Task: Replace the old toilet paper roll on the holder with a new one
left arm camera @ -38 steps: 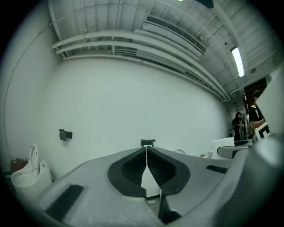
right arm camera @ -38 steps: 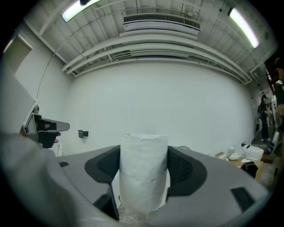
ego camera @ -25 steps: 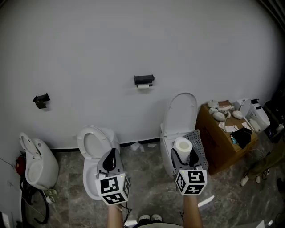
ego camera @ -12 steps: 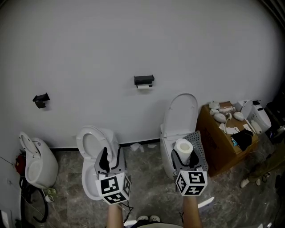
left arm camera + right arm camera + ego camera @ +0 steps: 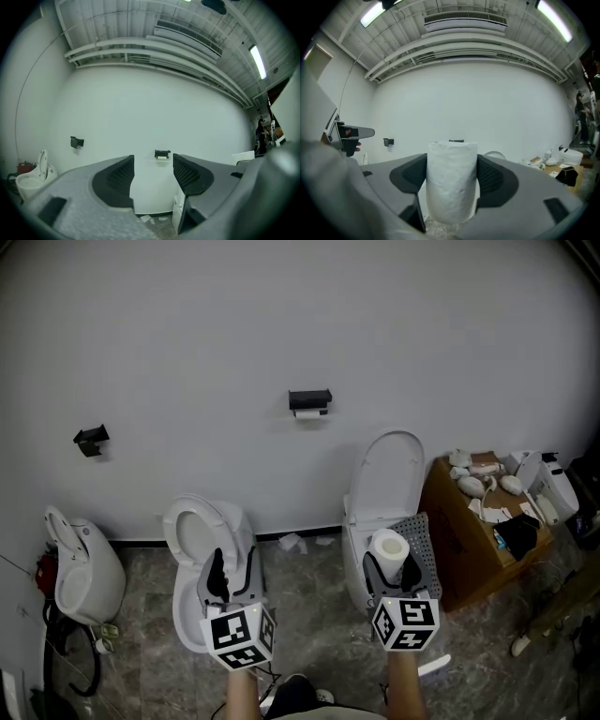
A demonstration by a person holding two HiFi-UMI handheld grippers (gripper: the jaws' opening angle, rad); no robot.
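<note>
At the far left of the head view a small black wall bracket [image 5: 90,439] sits on the white wall [image 5: 187,352], and below it a loose toilet bowl [image 5: 80,568] stands on the stone floor [image 5: 309,634]. Further right is an open toilet [image 5: 192,535] with its seat raised. The left gripper [image 5: 232,570] is held level in front of it. Its jaws have just been opening and now stand wide apart with nothing between them; in the left gripper view only the far wall shows in the gap. Near the middle of the wall, well above and away from both grippers, hangs the black holder [image 5: 310,399]. A thin white remnant of the old roll [image 5: 307,413] shows just under it. On the floor below, against the wall, lie a few paper scraps [image 5: 291,542]. To the right, the right gripper [image 5: 392,568] is clamped on the new toilet paper roll [image 5: 389,547]. The roll stands upright between the two pads, which press on its sides, and its top rises above the fingertips. Behind this gripper stands a second toilet [image 5: 384,474] with its lid up, and a grey perforated mat [image 5: 419,532] lies just beside it. At the far right is a cardboard box [image 5: 455,549] with small white and dark items piled on top.
</note>
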